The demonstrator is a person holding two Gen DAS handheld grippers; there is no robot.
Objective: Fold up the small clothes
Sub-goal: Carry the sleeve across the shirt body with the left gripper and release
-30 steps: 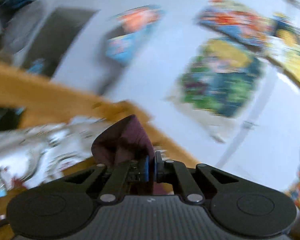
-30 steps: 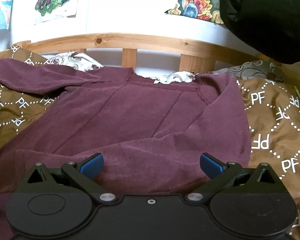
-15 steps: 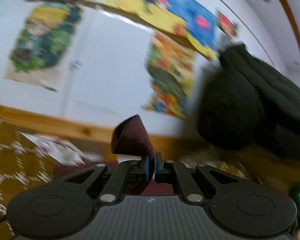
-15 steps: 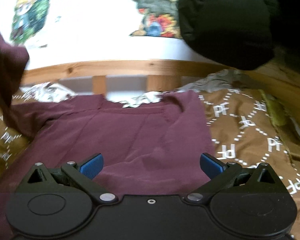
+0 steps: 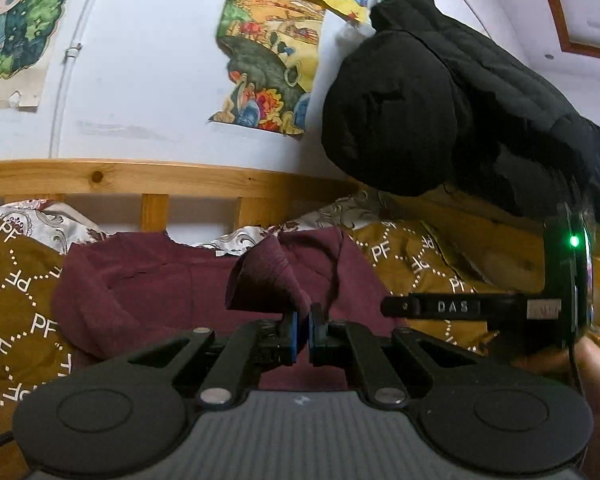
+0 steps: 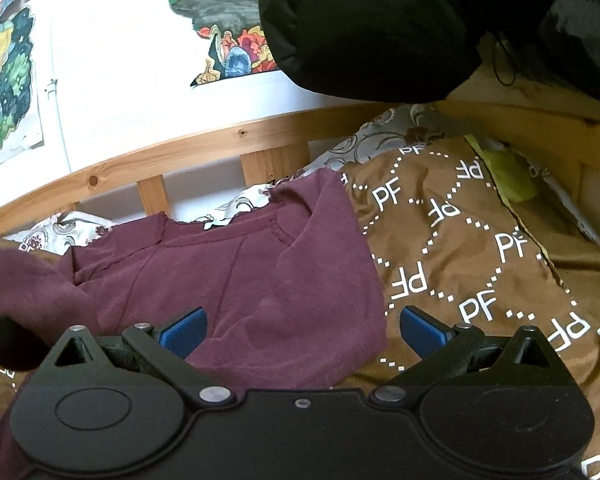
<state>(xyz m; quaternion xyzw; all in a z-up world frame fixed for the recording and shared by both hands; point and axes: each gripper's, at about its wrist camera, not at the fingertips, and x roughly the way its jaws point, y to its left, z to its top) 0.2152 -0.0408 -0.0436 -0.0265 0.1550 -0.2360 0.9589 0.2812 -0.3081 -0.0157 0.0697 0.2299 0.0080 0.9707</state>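
A maroon sweater [image 6: 260, 280] is spread on the brown bedspread [image 6: 480, 248] of the bed, below the wooden rail [image 5: 140, 178]. One cuff of it is clenched and lifted by the left tongs [image 5: 302, 330]. The right tongs [image 6: 302, 326] are held released over the sweater's right edge, nothing being gripped.

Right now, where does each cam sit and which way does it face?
Left wrist: on the left tongs, looking slightly down toward the wooden headboard; they are shut on a fold of the maroon top, with the other tool at the right.
Right wrist: on the right tongs, open over the top's right edge, facing the headboard.
Shared: top, brown PF bedspread, black jacket, posters.
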